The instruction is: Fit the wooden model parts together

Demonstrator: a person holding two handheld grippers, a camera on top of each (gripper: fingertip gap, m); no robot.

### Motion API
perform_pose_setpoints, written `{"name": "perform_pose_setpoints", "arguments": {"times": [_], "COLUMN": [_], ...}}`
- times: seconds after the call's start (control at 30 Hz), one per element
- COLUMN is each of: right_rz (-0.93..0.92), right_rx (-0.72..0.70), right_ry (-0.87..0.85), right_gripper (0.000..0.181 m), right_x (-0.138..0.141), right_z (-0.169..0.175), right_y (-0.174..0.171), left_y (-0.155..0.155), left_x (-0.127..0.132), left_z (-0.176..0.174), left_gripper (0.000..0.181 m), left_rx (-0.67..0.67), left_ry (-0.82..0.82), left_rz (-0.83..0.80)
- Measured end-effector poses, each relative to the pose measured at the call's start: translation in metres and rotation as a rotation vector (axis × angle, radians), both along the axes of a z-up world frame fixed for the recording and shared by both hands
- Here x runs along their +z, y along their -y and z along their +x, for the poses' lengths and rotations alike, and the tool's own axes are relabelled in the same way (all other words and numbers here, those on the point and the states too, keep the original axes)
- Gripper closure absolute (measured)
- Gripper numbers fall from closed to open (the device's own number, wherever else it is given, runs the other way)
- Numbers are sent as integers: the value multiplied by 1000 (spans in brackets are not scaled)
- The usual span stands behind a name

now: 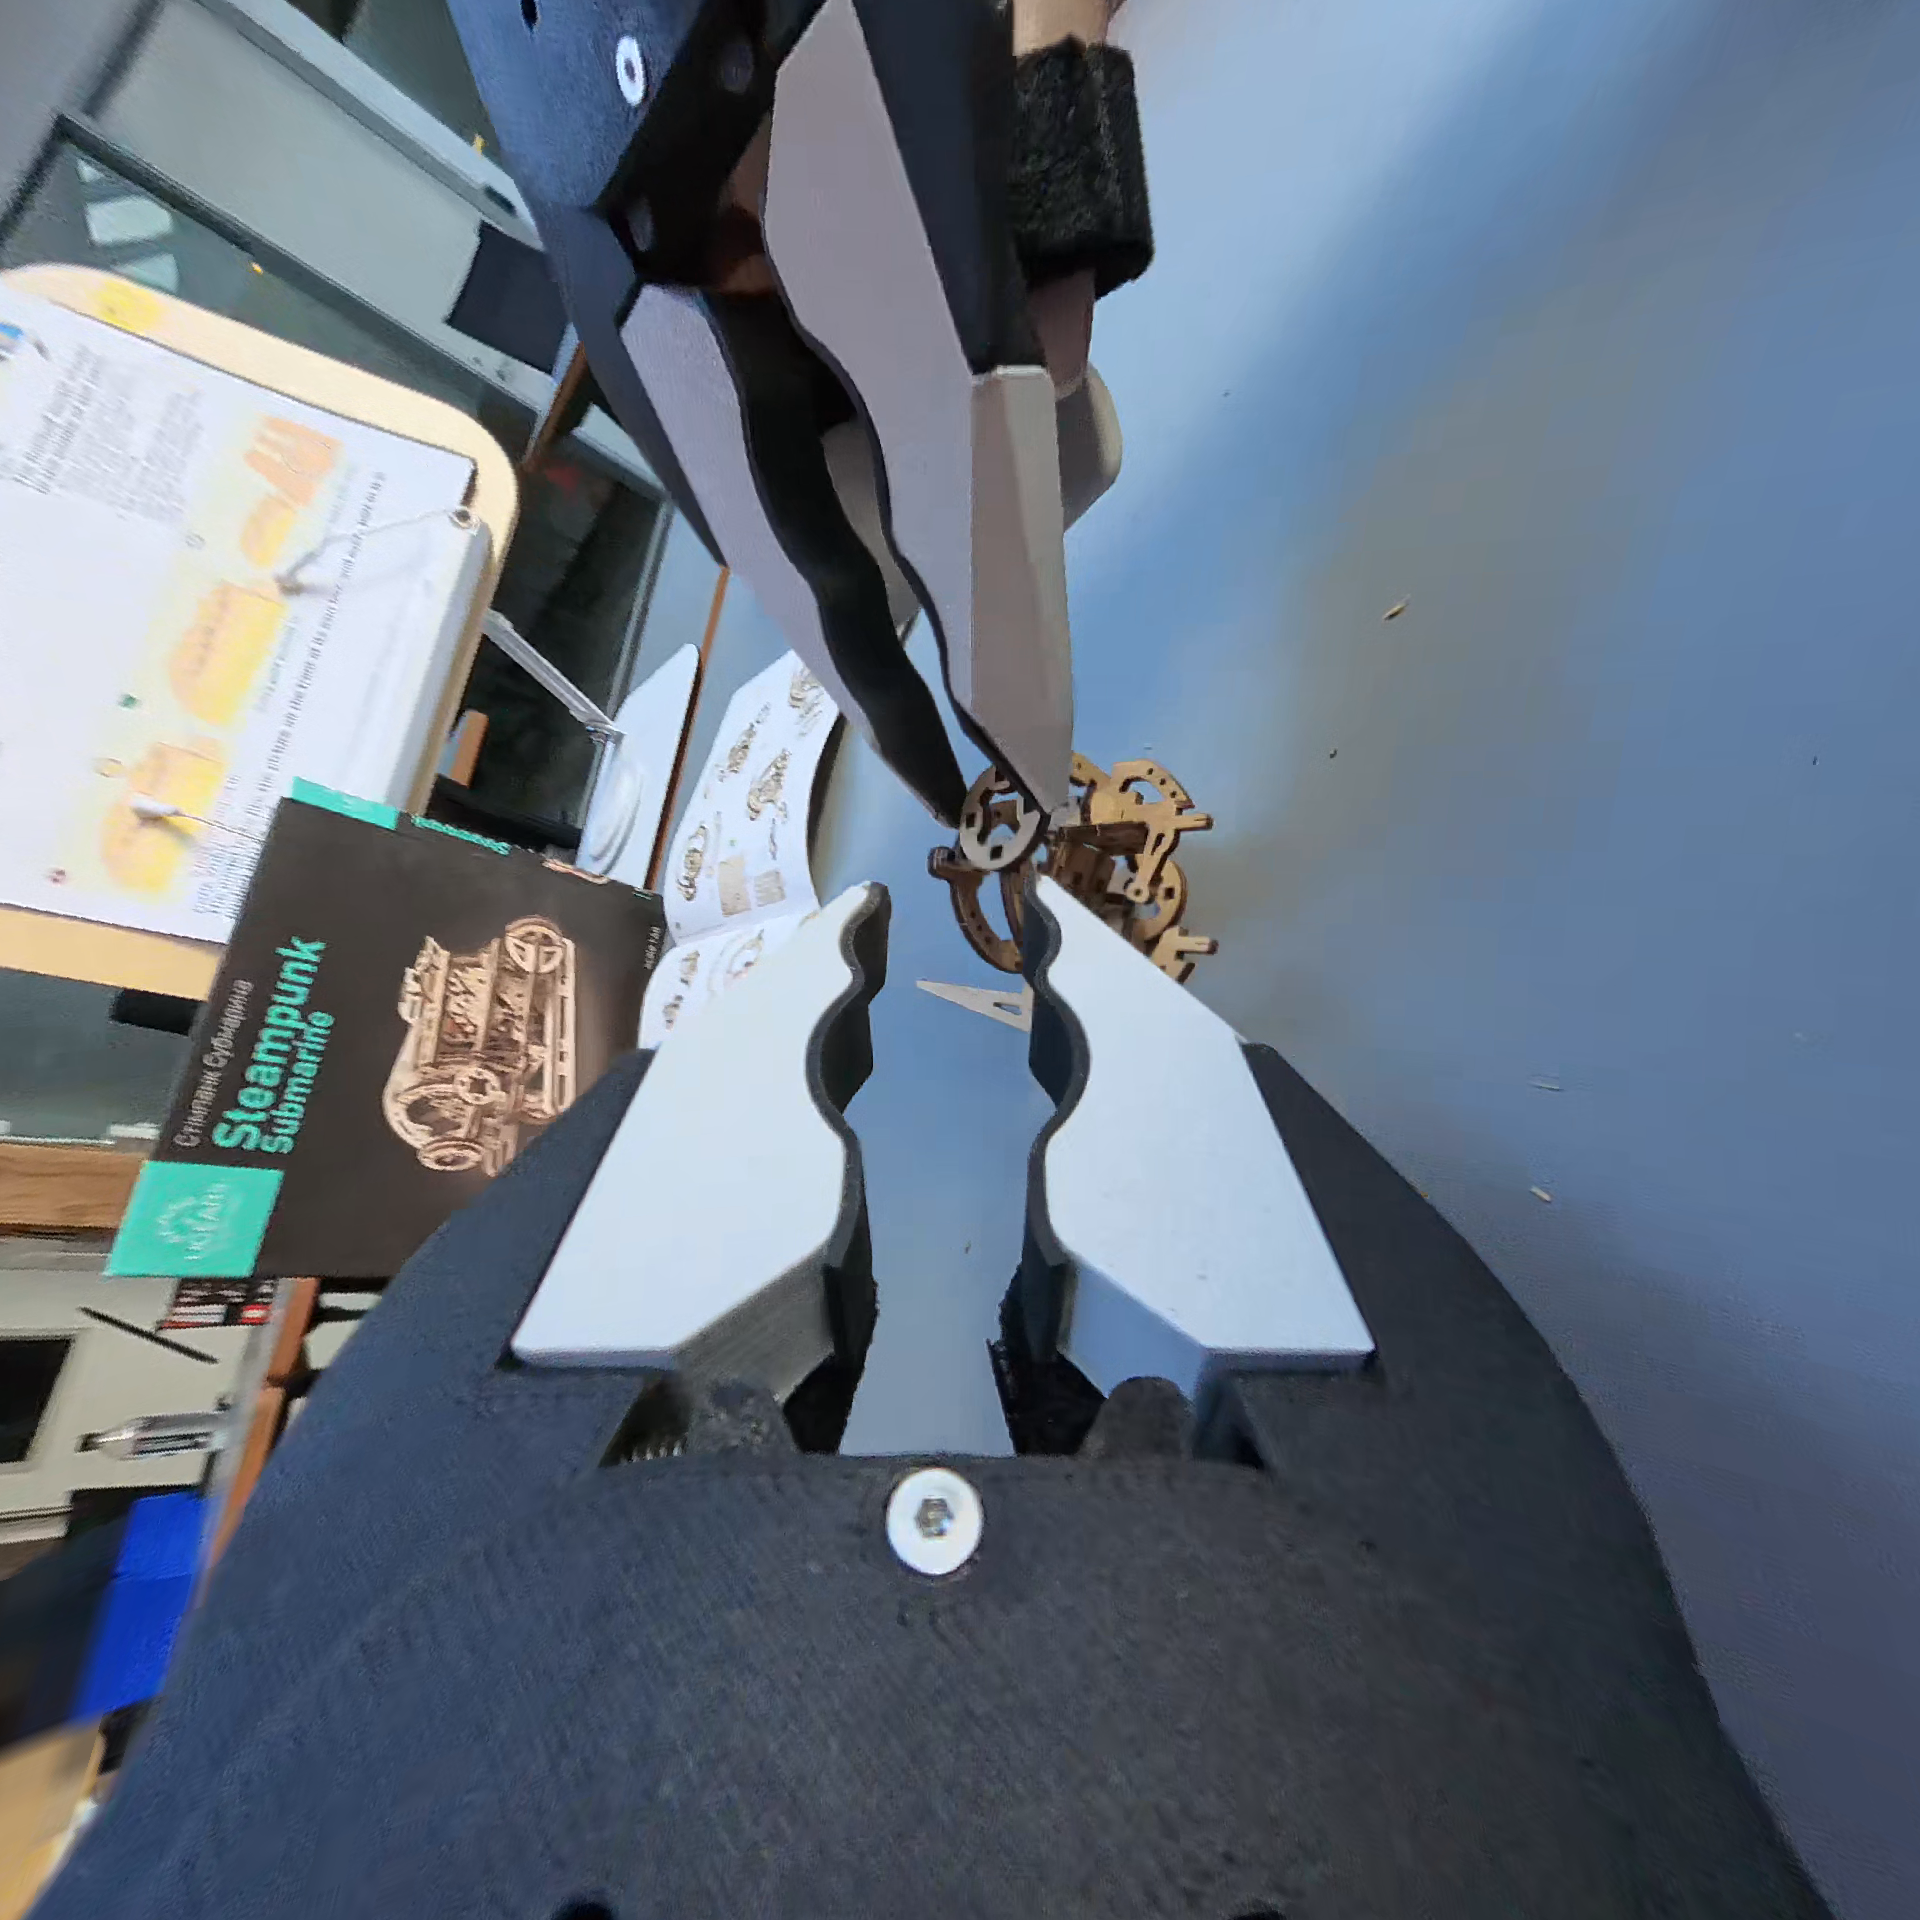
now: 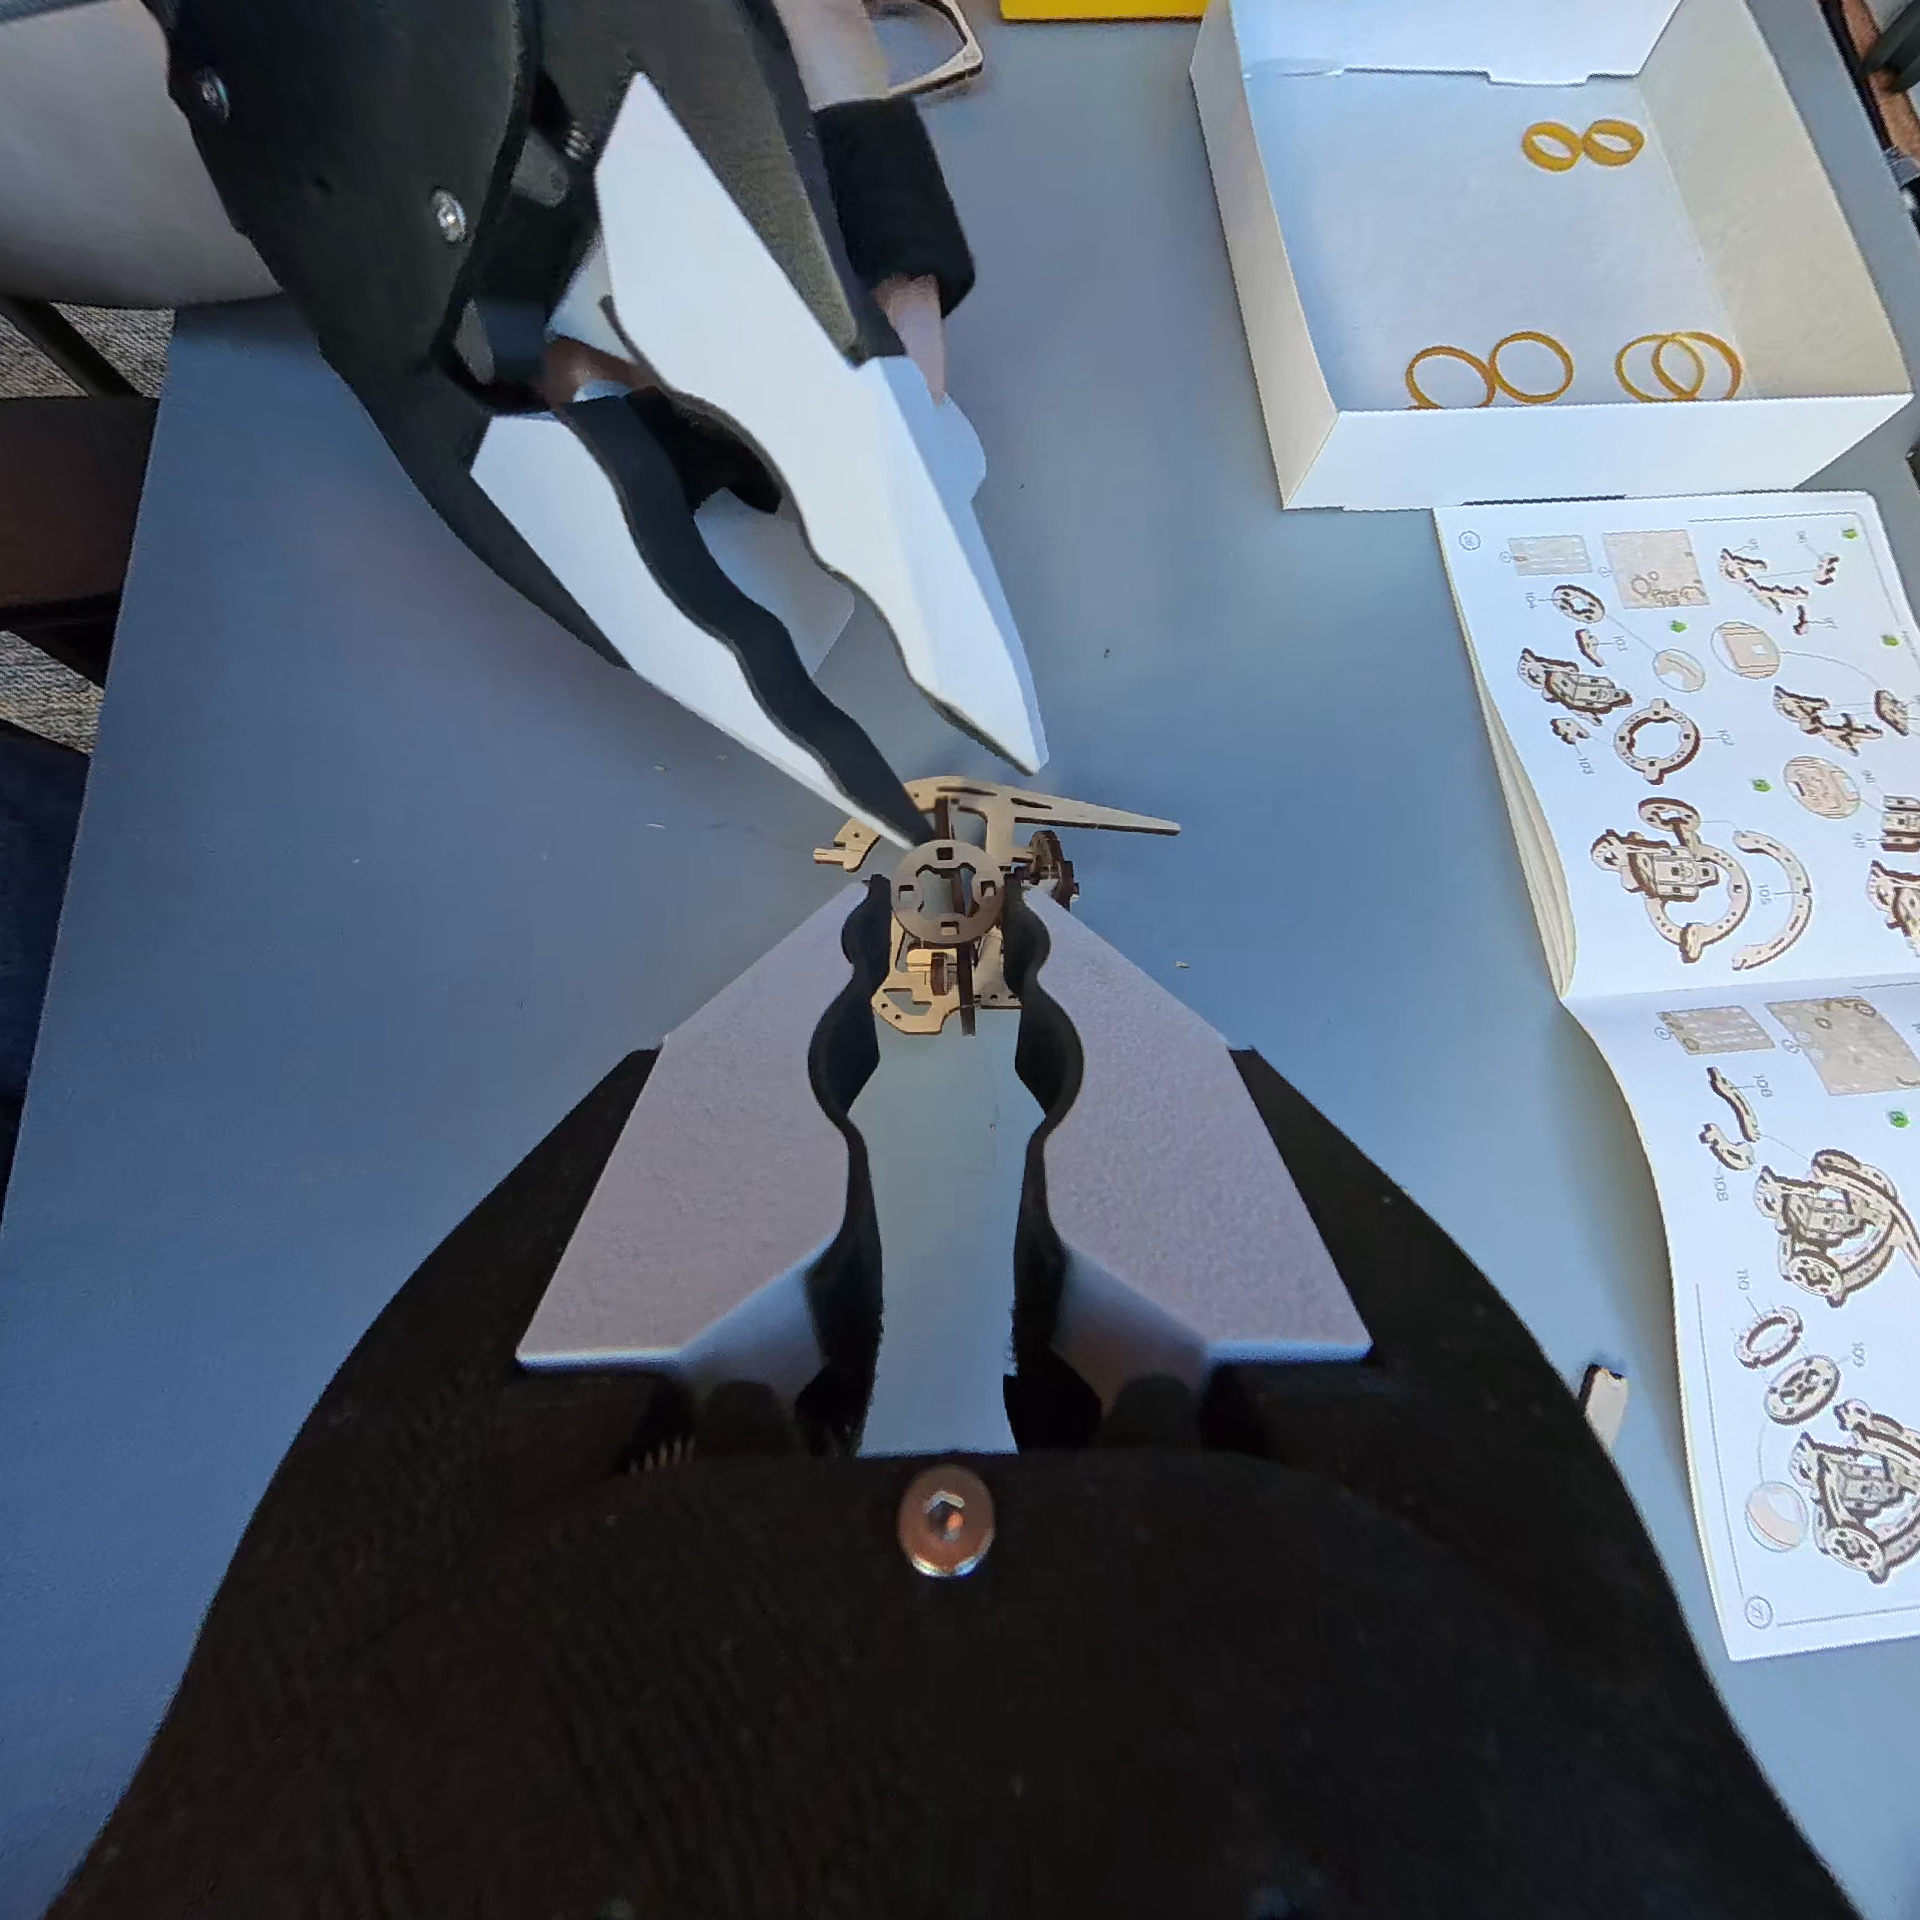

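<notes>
The right gripper [image 2: 940,914] clamps the small round wooden disc [image 2: 948,902] at its fingertips, just above the wooden model [image 2: 940,987] on the grey table [image 2: 416,935]. The left gripper [image 1: 956,904] has fingers apart, one tip beside the model.

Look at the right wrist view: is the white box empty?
No, several yellow rubber bands lie inside the white box.
</notes>
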State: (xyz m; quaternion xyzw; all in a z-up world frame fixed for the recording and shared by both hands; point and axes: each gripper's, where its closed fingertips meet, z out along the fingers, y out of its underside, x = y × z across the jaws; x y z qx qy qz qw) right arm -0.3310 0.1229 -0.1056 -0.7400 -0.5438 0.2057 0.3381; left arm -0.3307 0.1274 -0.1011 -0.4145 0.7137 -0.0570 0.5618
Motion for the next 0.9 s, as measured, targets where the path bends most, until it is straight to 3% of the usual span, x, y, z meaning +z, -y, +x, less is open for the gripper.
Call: {"name": "perform_pose_setpoints", "arguments": {"times": [0.37, 0.57, 0.9], "right_rz": [-18, -22, -27], "right_rx": [-1, -4, -4], "right_ry": [-8, -9, -14], "right_gripper": [161, 161, 161], "right_x": [0, 0, 0], "right_z": [-1, -1, -1], "right_y": [0, -1, -1], "left_y": [2, 1, 0], "left_x": [-10, -11, -11], "left_z": [4, 9, 8], "left_gripper": [163, 169, 170], "left_rx": [-7, 4, 22], "left_ry": [-101, -89, -87], "left_rz": [141, 295, 422]}}
